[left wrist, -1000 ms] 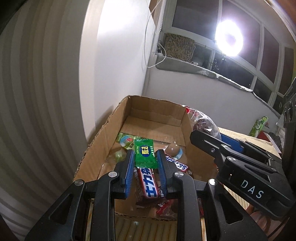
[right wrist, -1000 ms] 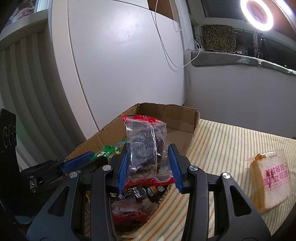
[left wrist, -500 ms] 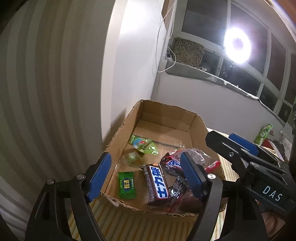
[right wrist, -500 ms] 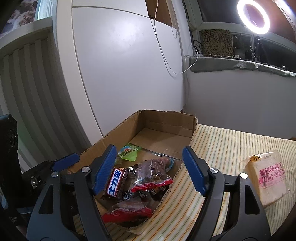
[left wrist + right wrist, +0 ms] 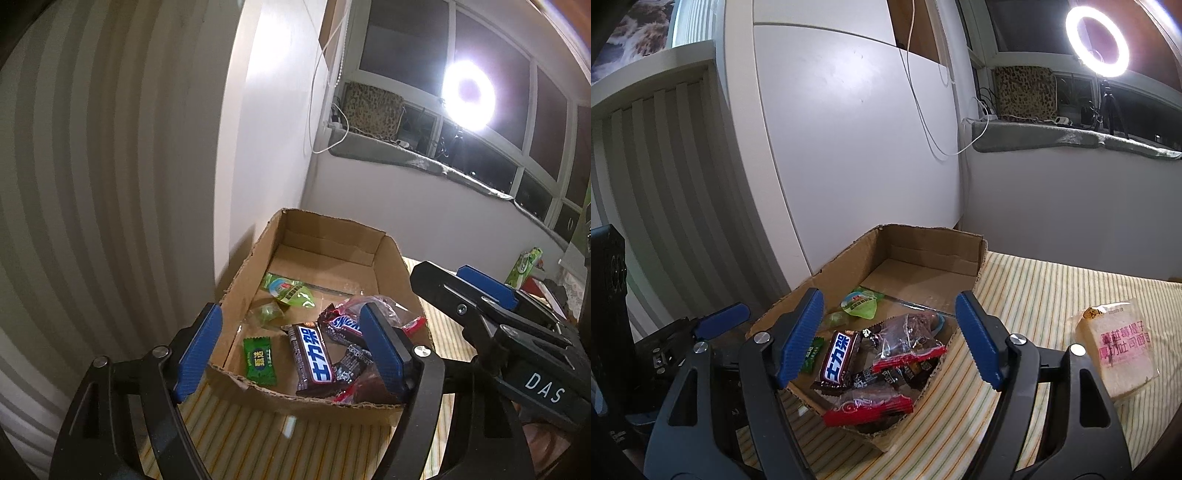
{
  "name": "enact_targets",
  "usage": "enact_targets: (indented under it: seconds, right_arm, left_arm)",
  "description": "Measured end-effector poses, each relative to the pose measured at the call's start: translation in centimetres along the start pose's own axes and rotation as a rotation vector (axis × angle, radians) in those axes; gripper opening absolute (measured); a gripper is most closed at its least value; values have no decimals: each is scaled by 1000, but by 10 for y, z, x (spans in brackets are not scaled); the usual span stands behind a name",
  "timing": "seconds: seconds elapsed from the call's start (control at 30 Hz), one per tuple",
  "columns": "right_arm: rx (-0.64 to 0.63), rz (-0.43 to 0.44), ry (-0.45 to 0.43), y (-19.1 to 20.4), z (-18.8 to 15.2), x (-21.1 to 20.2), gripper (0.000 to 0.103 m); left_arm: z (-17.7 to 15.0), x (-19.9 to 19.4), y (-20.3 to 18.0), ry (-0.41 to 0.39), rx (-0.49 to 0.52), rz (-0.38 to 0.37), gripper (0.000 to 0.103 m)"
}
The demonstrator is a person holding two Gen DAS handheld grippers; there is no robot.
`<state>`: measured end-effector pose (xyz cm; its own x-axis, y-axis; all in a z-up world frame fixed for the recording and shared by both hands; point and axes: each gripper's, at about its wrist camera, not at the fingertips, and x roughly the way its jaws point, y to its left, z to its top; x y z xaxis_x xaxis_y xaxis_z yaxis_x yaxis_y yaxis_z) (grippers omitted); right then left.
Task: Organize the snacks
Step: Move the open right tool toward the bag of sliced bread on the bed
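A shallow cardboard box [image 5: 332, 236] [image 5: 934, 240] stands on a striped cloth by the wall. Inside lie a green candy [image 5: 259, 356], a brown Snickers bar [image 5: 313, 358] [image 5: 839, 357], a green jelly cup [image 5: 286, 288] [image 5: 860, 304] and a clear red-edged snack bag [image 5: 908, 339] [image 5: 384, 306]. My left gripper [image 5: 291, 349] is open and empty above the box's near end. My right gripper [image 5: 888, 338] is open and empty above the snack bag. The right gripper's body also shows in the left wrist view [image 5: 495, 317].
A wrapped slice of bread [image 5: 1117, 350] lies on the striped cloth to the right of the box. A green packet [image 5: 524, 262] stands at the far right. A white wall panel and slatted wall close the left side. A ring light [image 5: 1097, 37] shines above the window ledge.
One second ago my left gripper held the green candy and my right held the clear snack bag. Both opened, dropped them into the box, and pulled back.
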<state>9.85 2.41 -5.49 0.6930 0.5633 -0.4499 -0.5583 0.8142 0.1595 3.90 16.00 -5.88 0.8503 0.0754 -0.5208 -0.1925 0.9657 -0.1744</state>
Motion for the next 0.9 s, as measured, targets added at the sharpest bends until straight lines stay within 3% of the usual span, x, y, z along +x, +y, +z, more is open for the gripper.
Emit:
enact_targets:
  seconds: [0.2, 0.37, 0.9]
  right_arm:
    - [47, -18, -11, -18, -11, -20, 78]
    - [95, -51, -34, -48, -20, -50, 80]
    - [335, -293, -145, -177, -74, -193, 84]
  left_arm:
    - [-2, 0, -11, 9, 28, 4, 78]
    - [-7, -5, -42, 11, 88, -12, 78]
    - [-30, -22, -173, 35, 276, -207, 78]
